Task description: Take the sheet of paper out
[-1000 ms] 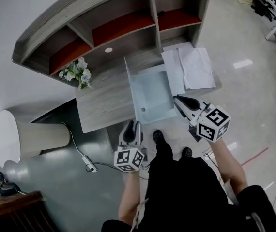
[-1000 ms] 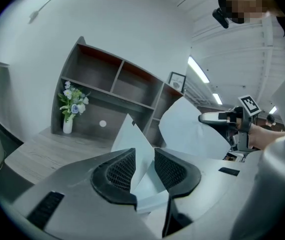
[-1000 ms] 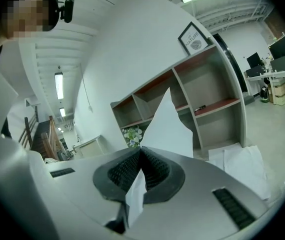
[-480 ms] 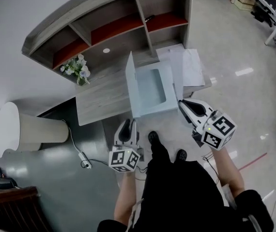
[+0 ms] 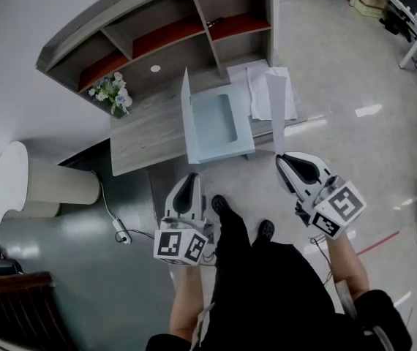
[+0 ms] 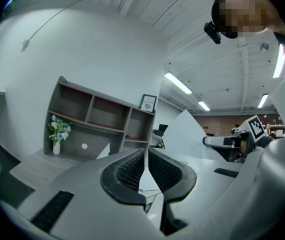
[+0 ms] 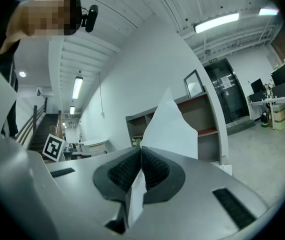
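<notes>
Ribbed fingers of the right gripper (image 5: 282, 157) pinch the thin white sheet of paper (image 5: 276, 108), upright above the woodgrain tabletop (image 5: 143, 134). The left gripper (image 5: 187, 175), fingers just closing, clamps the translucent folder (image 5: 212, 126) by its edge.

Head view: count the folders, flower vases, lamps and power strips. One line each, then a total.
Folder: 1
Flower vase: 1
Lamp: 1
Power strip: 1
Total: 4
</notes>
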Demonstrator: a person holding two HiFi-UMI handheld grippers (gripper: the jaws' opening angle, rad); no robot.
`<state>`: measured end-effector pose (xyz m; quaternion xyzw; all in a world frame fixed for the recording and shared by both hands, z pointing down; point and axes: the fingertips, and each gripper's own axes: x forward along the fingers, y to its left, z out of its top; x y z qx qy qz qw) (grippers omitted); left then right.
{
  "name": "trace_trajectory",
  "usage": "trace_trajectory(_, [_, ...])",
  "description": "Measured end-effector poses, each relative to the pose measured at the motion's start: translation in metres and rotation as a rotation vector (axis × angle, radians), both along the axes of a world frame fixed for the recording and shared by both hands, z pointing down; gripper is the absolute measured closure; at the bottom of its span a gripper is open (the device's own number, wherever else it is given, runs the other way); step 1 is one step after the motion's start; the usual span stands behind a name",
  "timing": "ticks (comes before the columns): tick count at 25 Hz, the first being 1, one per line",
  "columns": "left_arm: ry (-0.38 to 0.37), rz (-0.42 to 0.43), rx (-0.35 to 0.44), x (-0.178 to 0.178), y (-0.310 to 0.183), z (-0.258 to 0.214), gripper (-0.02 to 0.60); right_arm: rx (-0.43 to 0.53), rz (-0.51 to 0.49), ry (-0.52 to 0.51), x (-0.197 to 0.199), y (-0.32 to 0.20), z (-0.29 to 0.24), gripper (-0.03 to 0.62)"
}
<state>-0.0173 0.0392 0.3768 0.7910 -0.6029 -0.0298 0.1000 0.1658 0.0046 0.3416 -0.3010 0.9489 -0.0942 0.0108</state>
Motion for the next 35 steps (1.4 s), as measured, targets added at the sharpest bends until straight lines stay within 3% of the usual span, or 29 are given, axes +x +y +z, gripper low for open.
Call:
trace_trajectory(9, [-0.019,0.057,-0.004,0.029,0.018,-0.034,0.568,0.045,-0.013,0.029,0.015,0.021,-0.010,0.580])
trace_trajectory(19, [-0.008,0.086,0.040,0.031,0.031,-0.059,0.568,0.079,-0.010,0.030,0.010,0.036,-0.023,0.580])
trace_trajectory(35, [-0.015,0.087,0.011,0.022,0.059,-0.044,0.568,0.083,-0.008,0.051,0.003,0.067,-0.021,0.580])
